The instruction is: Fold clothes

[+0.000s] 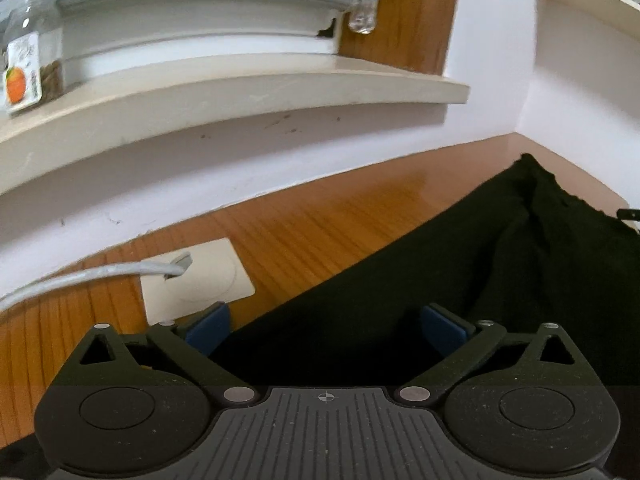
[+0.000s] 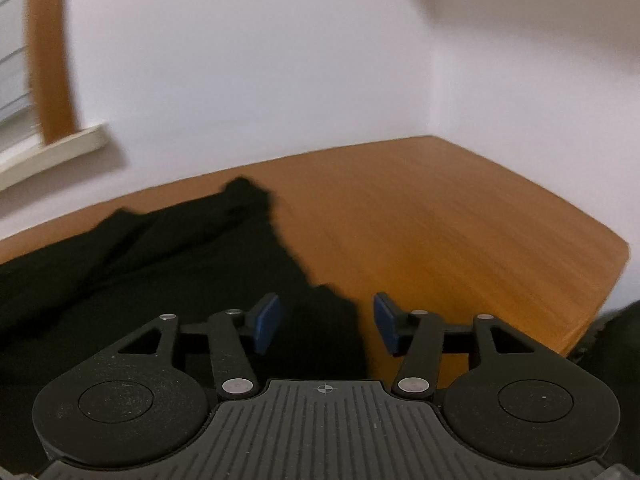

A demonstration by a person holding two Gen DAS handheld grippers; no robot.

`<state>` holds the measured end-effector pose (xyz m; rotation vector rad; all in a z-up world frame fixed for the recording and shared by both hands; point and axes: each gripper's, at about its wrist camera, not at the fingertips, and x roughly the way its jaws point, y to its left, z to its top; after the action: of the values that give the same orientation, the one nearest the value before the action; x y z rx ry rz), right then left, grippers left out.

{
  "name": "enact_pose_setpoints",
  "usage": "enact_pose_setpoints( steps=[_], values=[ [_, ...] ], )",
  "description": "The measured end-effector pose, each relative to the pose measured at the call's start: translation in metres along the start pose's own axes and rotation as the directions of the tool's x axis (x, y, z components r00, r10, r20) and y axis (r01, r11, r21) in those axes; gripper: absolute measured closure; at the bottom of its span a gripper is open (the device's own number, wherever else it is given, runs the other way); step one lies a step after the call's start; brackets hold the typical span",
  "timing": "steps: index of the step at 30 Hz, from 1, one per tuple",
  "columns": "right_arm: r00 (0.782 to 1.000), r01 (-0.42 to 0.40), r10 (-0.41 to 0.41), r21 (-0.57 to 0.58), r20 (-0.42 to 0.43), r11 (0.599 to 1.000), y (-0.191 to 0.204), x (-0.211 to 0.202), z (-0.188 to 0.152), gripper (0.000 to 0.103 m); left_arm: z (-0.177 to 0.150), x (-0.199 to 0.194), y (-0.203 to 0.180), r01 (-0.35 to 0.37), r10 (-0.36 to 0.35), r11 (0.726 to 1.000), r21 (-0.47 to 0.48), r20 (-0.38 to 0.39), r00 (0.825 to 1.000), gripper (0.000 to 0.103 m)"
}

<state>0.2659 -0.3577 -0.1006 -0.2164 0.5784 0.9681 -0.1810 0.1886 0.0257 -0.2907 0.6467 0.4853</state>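
Black garment (image 1: 460, 280) lies bunched on the wooden table (image 1: 312, 216), right of the white socket plate (image 1: 208, 280), not yet a neat fold. Left gripper (image 1: 326, 328) stands wide open and empty. Right gripper (image 2: 326, 324) is half open over the cloth edge, gripping nothing. Only the left view shows the plate, cable (image 1: 100, 274) and windowsill (image 1: 240, 88); only the right shows the table's bare corner.

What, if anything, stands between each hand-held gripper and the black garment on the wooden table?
Nothing visible does. The black garment lies directly under the open left hand-held gripper, and its edge reaches between the open right hand-held gripper. The grey cable lies aside.
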Motion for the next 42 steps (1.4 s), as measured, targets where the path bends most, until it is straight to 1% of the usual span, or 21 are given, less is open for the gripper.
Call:
enact_pose_setpoints(
  steps=[4,6,8,9,10,12,13,17,20,22,23,25,27,29,30,32,33,35,37,39,42],
  values=[
    [0.999,-0.042,0.043,0.04,-0.025,0.998,-0.012,0.012,0.001,0.051,0.0,0.001,-0.002,-0.007,0.007,1.0,0.008,-0.003,1.0,0.001],
    [0.998,-0.055,0.056,0.02,-0.041,0.998,-0.008,0.019,-0.001,0.051,0.0,0.002,-0.003,-0.011,0.011,1.0,0.015,-0.005,1.0,0.001],
    [0.998,-0.053,0.053,-0.018,-0.035,0.998,-0.004,0.021,-0.004,0.054,0.0,0.002,-0.004,-0.014,0.014,1.0,0.019,-0.006,1.0,0.001],
    [0.998,-0.049,0.048,-0.04,-0.028,0.998,-0.002,0.021,-0.005,0.062,0.0,0.002,-0.004,-0.015,0.015,1.0,0.02,-0.006,1.0,0.001],
    [0.999,-0.039,0.037,-0.062,-0.02,0.997,-0.002,0.02,-0.007,0.077,0.0,0.002,-0.004,-0.016,0.016,1.0,0.02,-0.007,1.0,0.001],
    [1.0,-0.023,0.023,-0.06,0.0,0.998,-0.007,0.018,-0.009,0.09,0.0,0.002,-0.005,-0.02,0.02,1.0,0.021,-0.007,1.0,0.001],
    [1.0,-0.021,0.021,-0.043,0.009,0.999,-0.012,0.018,-0.01,0.093,0.0,0.002,-0.005,-0.022,0.022,1.0,0.02,-0.007,1.0,0.001],
    [0.999,-0.013,0.014,-0.021,0.039,1.0,-0.019,0.018,-0.013,0.094,0.0,0.002,-0.006,-0.038,0.038,0.999,0.02,-0.007,0.999,0.001],
    [0.999,-0.018,0.018,-0.003,0.033,1.0,-0.02,0.018,-0.01,0.09,0.001,-0.006,-0.008,-0.065,0.064,0.997,0.035,0.026,0.998,0.001],
    [0.999,-0.007,0.008,-0.017,0.034,1.0,-0.015,0.014,-0.007,0.078,0.003,-0.021,-0.003,-0.074,0.072,0.997,0.031,0.057,0.996,0.001],
    [0.999,0.005,-0.002,-0.043,0.052,0.999,-0.008,0.008,-0.006,0.075,0.006,-0.03,0.0,-0.074,0.072,0.997,0.024,0.071,0.995,0.001],
    [0.996,0.018,-0.01,-0.096,0.085,0.995,0.008,-0.003,-0.004,0.057,0.01,-0.056,0.011,-0.065,0.064,0.998,0.005,0.099,0.993,0.001],
    [0.995,-0.022,0.035,-0.142,0.092,0.99,0.034,-0.013,0.0,0.05,0.012,-0.085,0.025,-0.068,0.068,0.998,-0.002,0.125,0.99,0.0],
    [0.99,-0.084,0.105,-0.207,0.091,0.975,0.074,-0.024,0.001,0.05,0.008,-0.112,0.041,-0.096,0.095,0.995,-0.002,0.134,0.986,0.0],
    [0.985,-0.124,0.15,-0.243,0.09,0.962,0.096,-0.029,0.0,0.047,0.005,-0.124,0.05,-0.114,0.113,0.993,-0.001,0.136,0.984,0.0],
    [0.965,-0.212,0.25,-0.312,0.085,0.926,0.143,-0.041,-0.002,0.041,-0.003,-0.146,0.069,-0.137,0.138,0.99,-0.017,0.131,0.982,0.0],
    [0.949,-0.263,0.305,-0.338,0.076,0.904,0.166,-0.047,-0.004,0.037,-0.008,-0.154,0.08,-0.142,0.145,0.989,-0.033,0.121,0.982,0.0],
    [0.907,-0.374,0.419,-0.386,0.037,0.843,0.218,-0.057,-0.011,0.035,-0.022,-0.166,0.099,-0.152,0.157,0.987,-0.055,0.1,0.983,0.0],
    [0.854,-0.475,0.52,-0.435,-0.02,0.764,0.273,-0.066,-0.022,0.034,-0.038,-0.172,0.114,-0.164,0.168,0.985,-0.055,0.071,0.983,0.0],
    [0.797,-0.559,0.6,-0.472,-0.077,0.682,0.323,-0.075,-0.036,0.034,-0.054,-0.172,0.127,-0.174,0.177,0.983,-0.054,0.05,0.983,0.0],
    [0.696,-0.674,0.696,-0.492,-0.174,0.551,0.389,-0.09,-0.059,0.034,-0.074,-0.17,0.146,-0.172,0.176,0.982,-0.082,0.037,0.984,0.0]
  ],
)
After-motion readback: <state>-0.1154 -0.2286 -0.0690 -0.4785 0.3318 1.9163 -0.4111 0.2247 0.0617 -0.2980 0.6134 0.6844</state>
